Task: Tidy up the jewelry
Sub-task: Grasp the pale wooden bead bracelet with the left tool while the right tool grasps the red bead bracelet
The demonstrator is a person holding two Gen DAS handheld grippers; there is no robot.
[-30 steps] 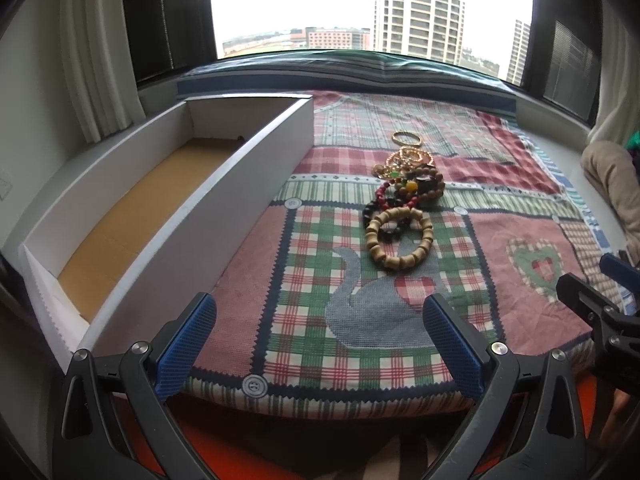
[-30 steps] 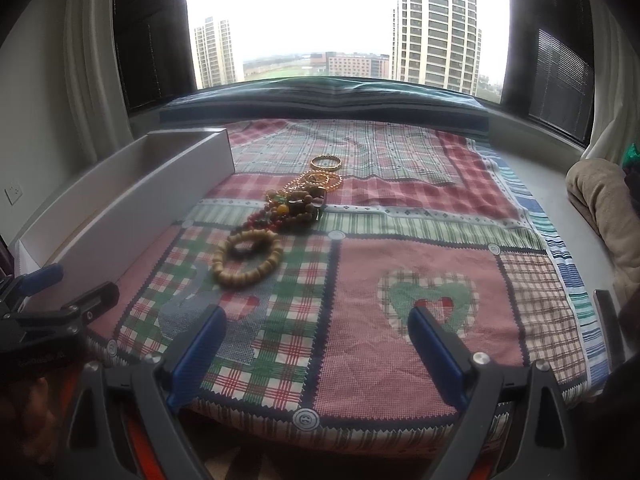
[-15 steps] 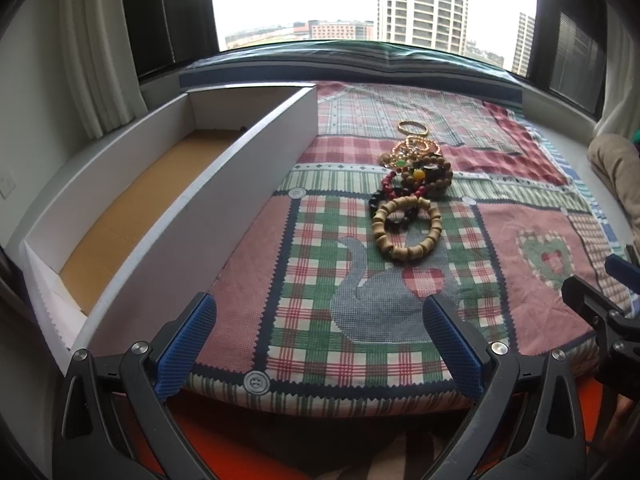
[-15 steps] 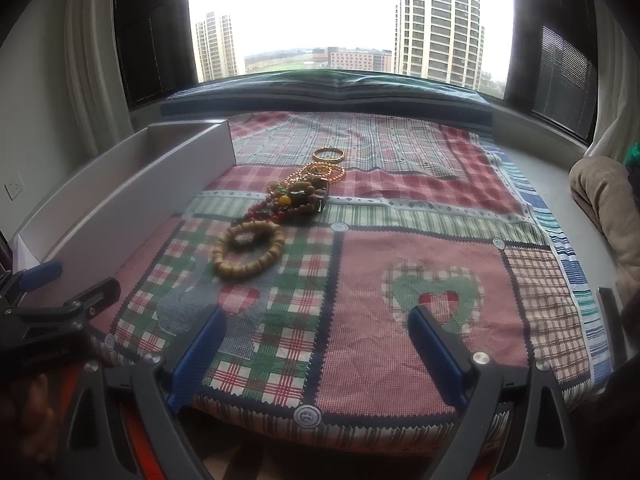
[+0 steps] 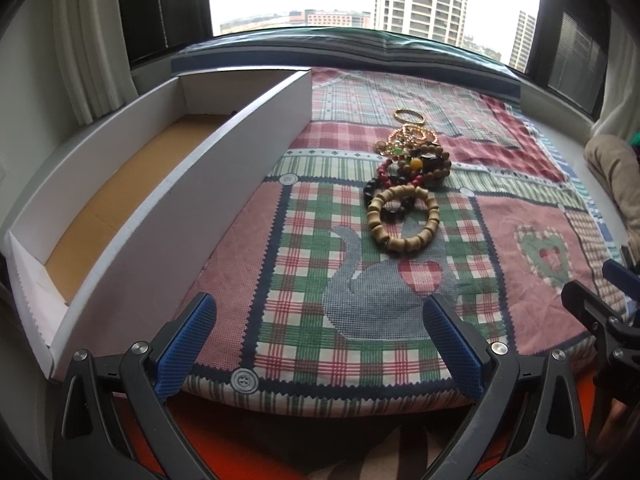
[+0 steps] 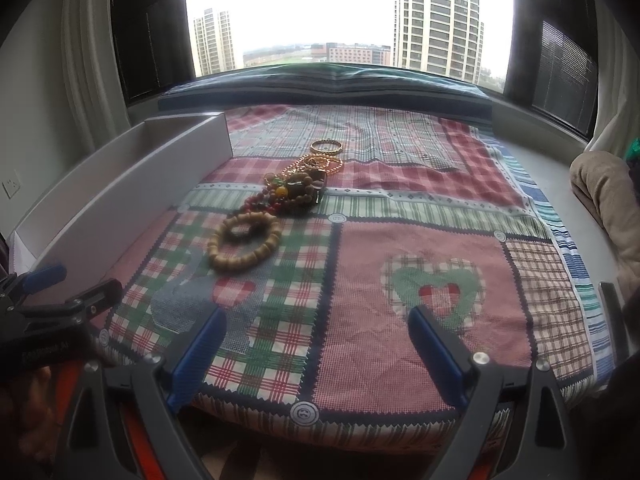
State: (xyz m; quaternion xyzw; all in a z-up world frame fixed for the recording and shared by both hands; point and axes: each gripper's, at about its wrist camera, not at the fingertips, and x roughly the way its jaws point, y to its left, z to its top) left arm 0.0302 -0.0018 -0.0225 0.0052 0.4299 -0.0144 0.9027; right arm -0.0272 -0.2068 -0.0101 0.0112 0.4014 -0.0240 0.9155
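A pile of jewelry lies on a patchwork quilt (image 5: pixel 304 264): a tan wooden bead bracelet (image 5: pixel 403 220) nearest me, dark and red bead bracelets (image 5: pixel 416 166) behind it, gold chains and a gold bangle (image 5: pixel 410 115) farthest. The wooden bracelet also shows in the right wrist view (image 6: pixel 244 240), as does the bangle (image 6: pixel 326 145). A long white box (image 5: pixel 224 160) with a brown floor stands left of the pile, open and empty. My left gripper (image 5: pixel 320 340) is open and empty near the quilt's front edge. My right gripper (image 6: pixel 318 356) is open and empty, to the right.
The quilt (image 6: pixel 400 240) covers a window seat below a wide window (image 6: pixel 348 12). A beige cushion (image 6: pixel 604 192) lies at the right edge. The box's wall (image 6: pixel 132 196) runs along the quilt's left side. An orange surface (image 5: pixel 280 440) lies below the quilt's front edge.
Both grippers have moved a little forward and tilted down toward the quilt; the jewelry sits lower and larger in both views. Nothing has been touched.
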